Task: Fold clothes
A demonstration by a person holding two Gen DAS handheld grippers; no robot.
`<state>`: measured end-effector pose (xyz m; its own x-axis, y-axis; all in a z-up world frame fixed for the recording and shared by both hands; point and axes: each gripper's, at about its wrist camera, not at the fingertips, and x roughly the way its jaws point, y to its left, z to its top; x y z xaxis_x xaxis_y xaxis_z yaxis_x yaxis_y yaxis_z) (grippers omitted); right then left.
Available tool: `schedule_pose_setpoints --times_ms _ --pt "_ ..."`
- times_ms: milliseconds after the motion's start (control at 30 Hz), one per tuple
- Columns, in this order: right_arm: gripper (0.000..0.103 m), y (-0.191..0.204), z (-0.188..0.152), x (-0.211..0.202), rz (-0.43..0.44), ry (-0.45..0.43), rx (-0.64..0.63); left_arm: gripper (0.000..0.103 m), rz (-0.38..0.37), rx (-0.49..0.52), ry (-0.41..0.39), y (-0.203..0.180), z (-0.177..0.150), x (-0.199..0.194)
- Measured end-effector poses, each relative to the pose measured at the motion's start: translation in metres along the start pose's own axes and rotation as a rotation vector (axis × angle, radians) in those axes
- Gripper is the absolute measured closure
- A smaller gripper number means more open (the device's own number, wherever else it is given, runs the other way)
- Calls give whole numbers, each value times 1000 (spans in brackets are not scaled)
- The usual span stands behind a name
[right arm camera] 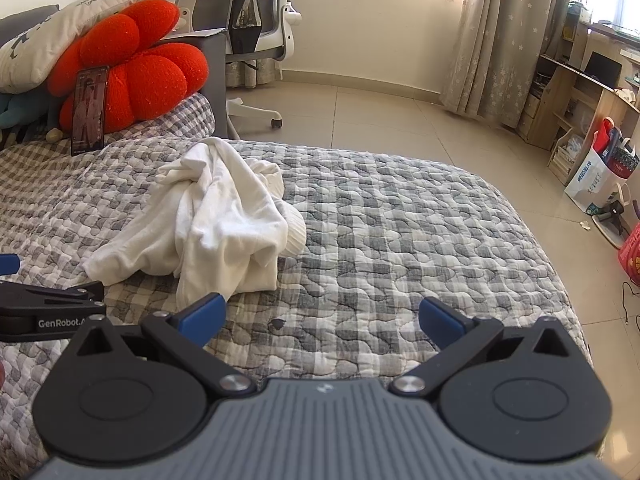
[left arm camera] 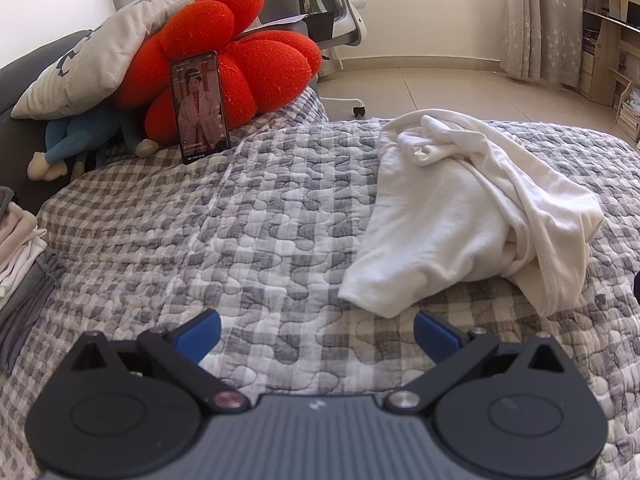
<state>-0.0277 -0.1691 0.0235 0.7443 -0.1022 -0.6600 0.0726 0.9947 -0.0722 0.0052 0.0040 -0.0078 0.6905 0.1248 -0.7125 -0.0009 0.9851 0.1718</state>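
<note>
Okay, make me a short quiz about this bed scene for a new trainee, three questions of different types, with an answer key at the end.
1. True or false: the left gripper is shut on the white garment.
2. Multiple choice: what does the phone lean against? A) the grey pillow B) the red flower cushion C) the office chair
3. Fill in: the white garment lies ______ on the checked quilt, not yet folded.

Key
1. False. Both it and the right gripper have their fingers spread wide, holding nothing.
2. B, the red flower cushion.
3. Crumpled.
</note>
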Motion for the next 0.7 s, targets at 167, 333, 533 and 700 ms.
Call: schedule_pose_setpoints --times_ms 167,333,533,700 --pt "0 -5 3 7 -11 8 21 0 -16 -7 14 2 2 6" --pt "0 -4 13 10 12 -2 21 0 -22 10 22 3 10 11" --pt "0 7 28 16 98 -24 -14 0 -63 16 13 8 27 14" --pt "0 10 41 35 152 9 -33 0 -134 12 46 11 36 29"
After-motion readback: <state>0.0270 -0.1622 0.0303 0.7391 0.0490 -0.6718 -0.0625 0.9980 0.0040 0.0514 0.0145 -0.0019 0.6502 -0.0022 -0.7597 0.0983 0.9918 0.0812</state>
